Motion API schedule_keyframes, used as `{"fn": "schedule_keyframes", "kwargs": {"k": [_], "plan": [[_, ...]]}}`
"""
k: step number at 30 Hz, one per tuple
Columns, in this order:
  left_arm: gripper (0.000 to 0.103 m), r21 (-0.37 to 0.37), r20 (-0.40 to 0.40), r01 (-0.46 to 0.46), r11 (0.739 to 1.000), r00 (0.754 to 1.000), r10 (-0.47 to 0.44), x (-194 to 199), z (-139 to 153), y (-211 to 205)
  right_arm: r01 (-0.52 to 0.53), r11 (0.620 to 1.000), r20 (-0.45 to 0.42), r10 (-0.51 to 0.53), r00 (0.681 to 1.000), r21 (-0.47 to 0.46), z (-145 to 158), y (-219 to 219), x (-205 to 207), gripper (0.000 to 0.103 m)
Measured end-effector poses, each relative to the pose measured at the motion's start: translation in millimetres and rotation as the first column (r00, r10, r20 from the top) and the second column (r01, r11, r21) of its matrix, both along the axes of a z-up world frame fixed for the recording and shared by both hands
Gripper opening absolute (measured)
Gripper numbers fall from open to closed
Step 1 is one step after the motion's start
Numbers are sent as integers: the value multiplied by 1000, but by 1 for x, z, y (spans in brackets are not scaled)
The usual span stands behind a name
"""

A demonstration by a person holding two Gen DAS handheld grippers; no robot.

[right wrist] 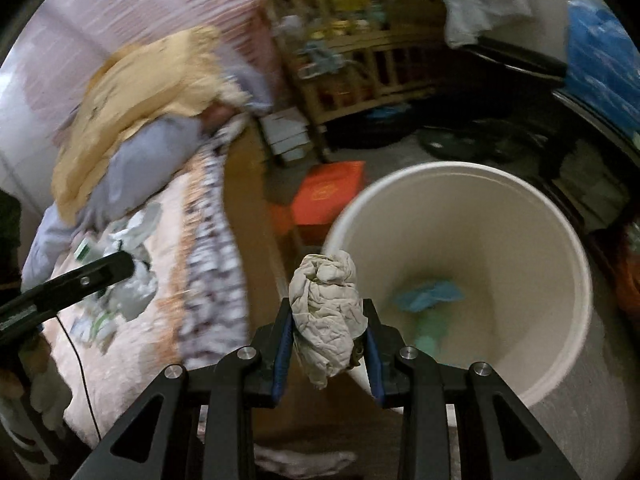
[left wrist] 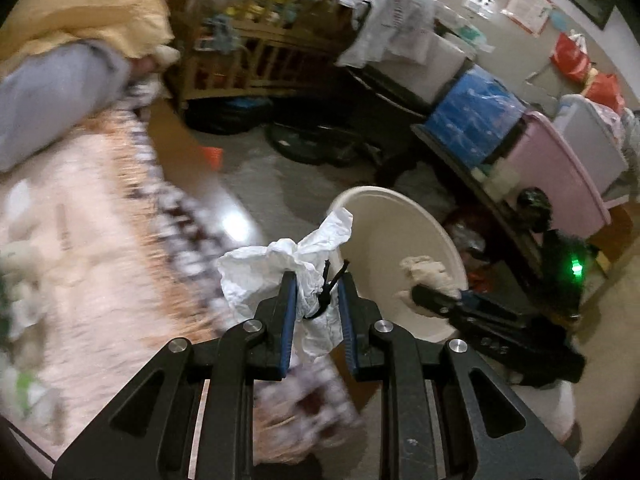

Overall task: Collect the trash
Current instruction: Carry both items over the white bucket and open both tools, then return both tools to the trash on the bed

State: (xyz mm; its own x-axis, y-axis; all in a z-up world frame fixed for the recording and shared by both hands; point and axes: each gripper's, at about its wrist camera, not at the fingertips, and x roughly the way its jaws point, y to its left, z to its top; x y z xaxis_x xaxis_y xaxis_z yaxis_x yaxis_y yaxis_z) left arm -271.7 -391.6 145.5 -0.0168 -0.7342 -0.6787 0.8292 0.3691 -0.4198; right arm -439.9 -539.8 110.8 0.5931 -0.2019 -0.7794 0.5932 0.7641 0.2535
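My left gripper [left wrist: 317, 280] is shut on a crumpled white paper [left wrist: 276, 268] with a thin black tie caught in it, held beside the near rim of a white round bin [left wrist: 384, 224]. My right gripper [right wrist: 328, 312] is shut on a crumpled beige tissue wad [right wrist: 326, 312], at the left rim of the same bin [right wrist: 520, 216]. In the left wrist view the right gripper [left wrist: 424, 292] with its beige wad [left wrist: 426, 272] hangs over the bin. Blue and green scraps [right wrist: 430, 296] lie on the bin's floor. More crumpled white and green litter [right wrist: 128, 280] lies on the bed.
A bed with a pink patterned cover [left wrist: 100, 240] fills the left, with a yellow pillow [right wrist: 136, 92] and grey cloth. A wooden crib-like rack [left wrist: 256, 40], an orange box [right wrist: 328, 196], and stacked blue, pink and white storage boxes [left wrist: 552, 152] crowd the floor around the bin.
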Motion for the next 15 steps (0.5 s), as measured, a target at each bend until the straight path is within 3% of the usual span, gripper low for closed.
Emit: {"fn": "schedule_keyframes", "kwargs": {"k": [7,9,10,14,15], "plan": [[19,-34,-96,77,996,992,-80,-22,-3,-64,121,993,-26,-121,992,6,-12,-41,-30,31],[19,-48,-110,95,994,989,-100,-28,-4,-80,152,988,-27,-152,988,6,-13,-49,-37,39],[22,-55,-118,103,993,987,-109,-31,-4,-87,166,986,-30,-166,986,2,-13,-52,-39,43],[51,-60,-187,119,991,974,-128,-36,-13,-105,200,980,-40,-201,979,-23,-10,-56,-47,65],[51,-60,-192,121,991,973,-130,-36,-14,-104,203,979,-34,-203,979,-19,-9,-57,-49,68]]}}
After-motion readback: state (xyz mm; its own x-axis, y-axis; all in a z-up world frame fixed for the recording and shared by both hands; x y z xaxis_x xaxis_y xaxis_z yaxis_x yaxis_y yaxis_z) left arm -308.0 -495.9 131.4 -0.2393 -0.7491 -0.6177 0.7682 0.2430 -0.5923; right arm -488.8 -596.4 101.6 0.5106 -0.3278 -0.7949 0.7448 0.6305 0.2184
